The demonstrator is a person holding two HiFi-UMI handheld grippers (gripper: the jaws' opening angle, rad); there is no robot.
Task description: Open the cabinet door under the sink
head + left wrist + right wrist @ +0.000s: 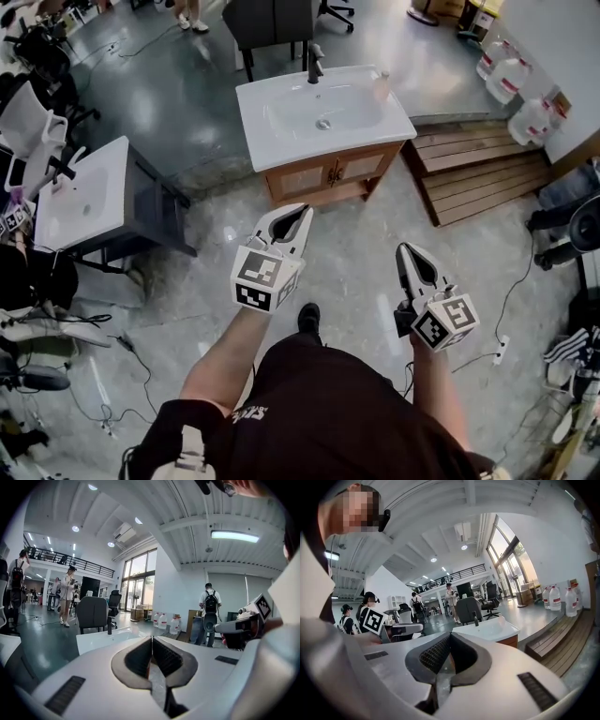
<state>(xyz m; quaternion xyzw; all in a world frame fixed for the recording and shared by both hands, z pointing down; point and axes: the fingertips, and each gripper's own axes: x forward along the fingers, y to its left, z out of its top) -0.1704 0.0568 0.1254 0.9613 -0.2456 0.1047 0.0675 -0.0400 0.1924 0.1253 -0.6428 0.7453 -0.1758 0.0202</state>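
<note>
While the left gripper (302, 210) and right gripper (404, 250) are hanging empty, jaws pressed together, the brown wooden cabinet door (361, 167) is standing closed — probably light and free-swinging, best taken by its small centre knob (336, 172).

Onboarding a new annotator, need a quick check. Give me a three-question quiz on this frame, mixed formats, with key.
1. True or false: the cabinet doors under the sink stand open.
2. In the head view, which is closer to the cabinet doors? A) left gripper B) right gripper C) both touch them
3. What do the grippers hold?
Key: 1 false, both doors are closed. 2 A. 3 nothing; both are shut and empty.
</note>
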